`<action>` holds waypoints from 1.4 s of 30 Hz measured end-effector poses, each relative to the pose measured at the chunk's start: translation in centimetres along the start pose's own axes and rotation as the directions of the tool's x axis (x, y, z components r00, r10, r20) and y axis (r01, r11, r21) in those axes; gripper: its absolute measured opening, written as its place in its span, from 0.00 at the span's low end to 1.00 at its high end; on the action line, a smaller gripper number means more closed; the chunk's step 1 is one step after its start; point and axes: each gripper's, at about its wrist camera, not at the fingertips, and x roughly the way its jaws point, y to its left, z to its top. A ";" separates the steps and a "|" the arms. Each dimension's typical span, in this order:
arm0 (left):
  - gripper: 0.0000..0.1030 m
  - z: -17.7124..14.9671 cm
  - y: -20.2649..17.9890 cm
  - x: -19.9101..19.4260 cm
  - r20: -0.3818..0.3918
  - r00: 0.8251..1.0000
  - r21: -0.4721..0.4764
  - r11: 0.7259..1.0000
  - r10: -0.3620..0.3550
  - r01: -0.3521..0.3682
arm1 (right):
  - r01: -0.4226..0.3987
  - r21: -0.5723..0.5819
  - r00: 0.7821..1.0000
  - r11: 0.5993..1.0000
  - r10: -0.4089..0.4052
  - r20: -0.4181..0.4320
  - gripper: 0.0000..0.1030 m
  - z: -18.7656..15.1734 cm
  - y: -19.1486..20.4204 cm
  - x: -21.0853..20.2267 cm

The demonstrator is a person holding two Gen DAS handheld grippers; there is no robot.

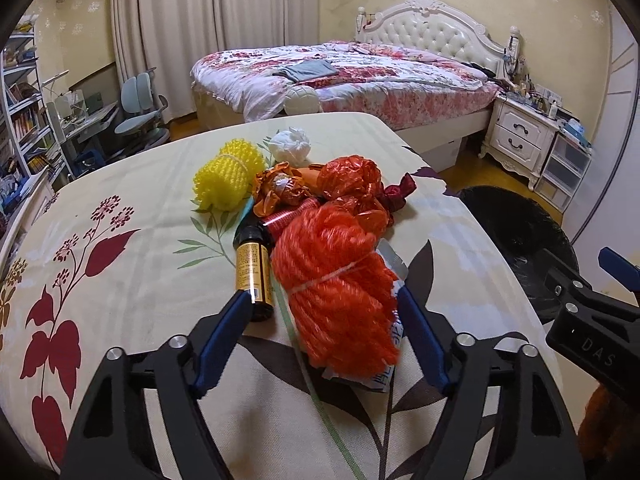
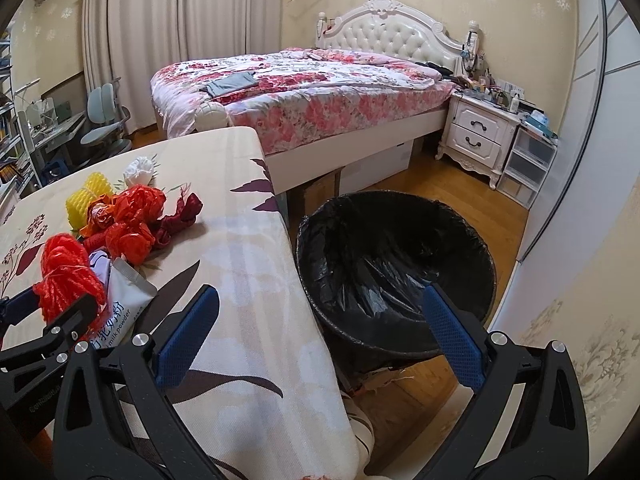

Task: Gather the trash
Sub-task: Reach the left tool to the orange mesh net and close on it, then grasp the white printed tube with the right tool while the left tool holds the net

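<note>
A heap of trash lies on the floral-clothed table (image 1: 132,292). Nearest is an orange mesh bundle (image 1: 332,276), lying partly on a milk powder packet (image 2: 124,300). A brown bottle with a gold label (image 1: 252,268) lies beside the bundle. My left gripper (image 1: 324,296) is open and straddles the bundle and the bottle's base, with a gap between the left pad and the bundle. Farther back are a yellow foam net (image 1: 228,176), a white crumpled tissue (image 1: 290,144), orange plastic bags (image 1: 350,178) and a dark red wrapper (image 1: 400,194). My right gripper (image 2: 320,290) stands open and empty between the table's edge and the black-lined trash bin (image 2: 396,256).
The bin stands on the wooden floor just right of the table's edge. Behind are a bed (image 2: 304,92) with a floral cover, a white nightstand (image 2: 476,136), plastic drawers (image 2: 528,164), and a desk with a chair (image 2: 100,120) at the left.
</note>
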 end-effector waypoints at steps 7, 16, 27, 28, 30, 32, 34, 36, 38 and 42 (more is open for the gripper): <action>0.41 -0.3 -0.2 0.4 -0.020 0.998 0.006 0.999 -0.053 0.053 | -0.001 0.003 1.000 1.000 0.001 0.000 0.96 0.0 0.0 0.0; 0.30 -0.3 0.0 -0.3 0.000 0.999 0.014 0.999 -0.047 0.047 | -0.002 -0.002 1.000 1.000 0.002 -0.001 0.96 -0.2 0.2 0.0; 0.29 -0.4 2.0 -2.3 0.039 0.999 -0.001 1.000 -0.021 0.021 | -0.021 -0.023 1.000 1.000 0.021 0.001 0.96 -0.4 1.5 -0.1; 0.29 -0.4 2.3 -2.4 0.042 0.999 -0.004 1.000 -0.018 0.018 | -0.025 -0.026 1.000 0.999 0.025 -0.001 0.96 -0.4 1.7 -0.2; 0.29 -0.6 2.9 -2.7 0.044 0.999 -0.008 1.000 -0.007 0.007 | -0.036 -0.036 0.999 0.999 0.035 -0.004 0.96 -0.5 2.4 -0.2; 0.29 -0.9 3.6 -2.9 0.044 0.999 -0.009 1.000 0.008 -0.007 | -0.049 -0.048 0.999 0.998 0.048 -0.007 0.96 -0.6 3.0 -0.4; 0.29 -1.3 4.5 -3.0 0.038 0.999 -0.015 1.000 0.023 -0.023 | -0.066 -0.064 0.998 0.996 0.065 -0.013 0.96 -0.7 4.1 -0.5; 0.29 -1.7 5.4 -3.0 0.033 0.999 -0.026 0.999 0.039 -0.038 | -0.084 -0.082 0.996 0.993 0.083 -0.019 0.95 -0.9 5.1 -0.6; 0.29 -2.1 6.3 -3.0 0.026 0.998 -0.037 0.998 0.051 -0.050 | -0.108 -0.104 0.994 0.989 0.106 -0.026 0.93 -0.9 6.5 -0.7; 0.29 -2.9 8.1 -2.7 0.009 0.997 -0.066 0.995 0.076 -0.076 | -0.159 -0.140 0.987 0.977 0.154 -0.050 0.89 -0.8 8.8 -0.6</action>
